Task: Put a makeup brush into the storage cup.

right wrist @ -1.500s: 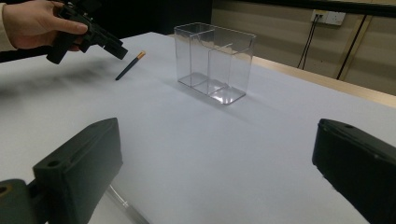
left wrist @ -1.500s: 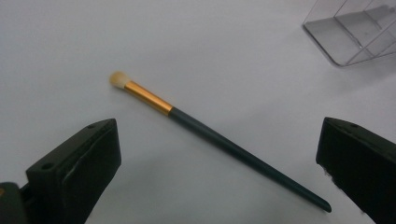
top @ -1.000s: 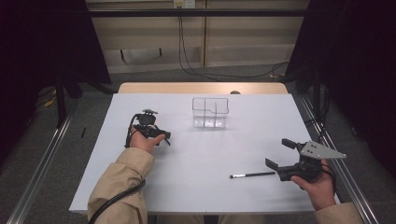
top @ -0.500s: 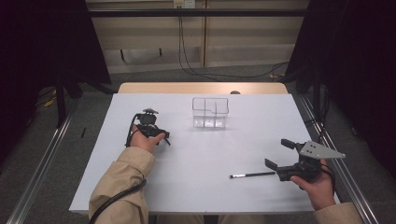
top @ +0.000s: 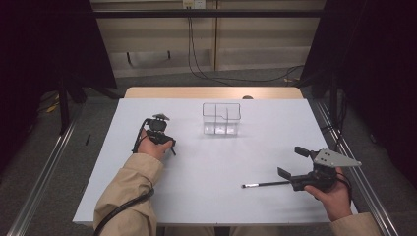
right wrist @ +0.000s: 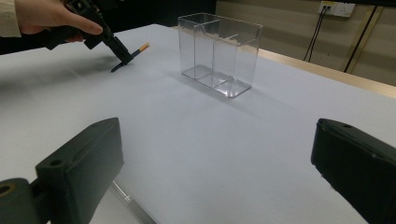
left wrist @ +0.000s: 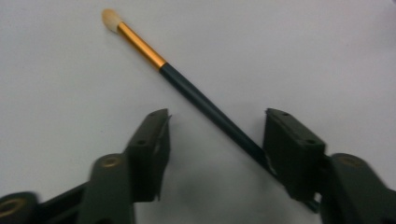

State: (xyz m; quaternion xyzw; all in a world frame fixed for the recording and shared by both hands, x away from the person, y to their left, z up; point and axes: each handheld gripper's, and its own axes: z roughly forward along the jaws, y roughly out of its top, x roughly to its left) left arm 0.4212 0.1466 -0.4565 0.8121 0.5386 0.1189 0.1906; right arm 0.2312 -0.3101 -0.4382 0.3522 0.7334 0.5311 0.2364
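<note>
The left hand-held gripper points down at the white bench, its jaws just closing around a makeup brush that lies flat on the cover. In the left gripper view the dark handle runs slantwise between the two black jaws, its lower end against the right-hand jaw while the other jaw stands off it, so the brush is not yet clamped. A gold ferrule and a pale, rounded tip lie beyond the jaws.

The right hand-held gripper rests low at the bench's near right corner, jaws wide apart and holding nothing. Just beside its nearer jaw lies a second slim brush, dark-handled, pointing towards the middle of the bench.

Near the far edge stands a clear plastic organiser, upright and split by see-through walls into compartments. In the right gripper view every compartment that can be seen is bare. It stands well apart from both brushes, nearer the left one.

No brand, label or writing can be read on the brushes, the organiser or either gripper. The person's sleeves are tan.
</note>
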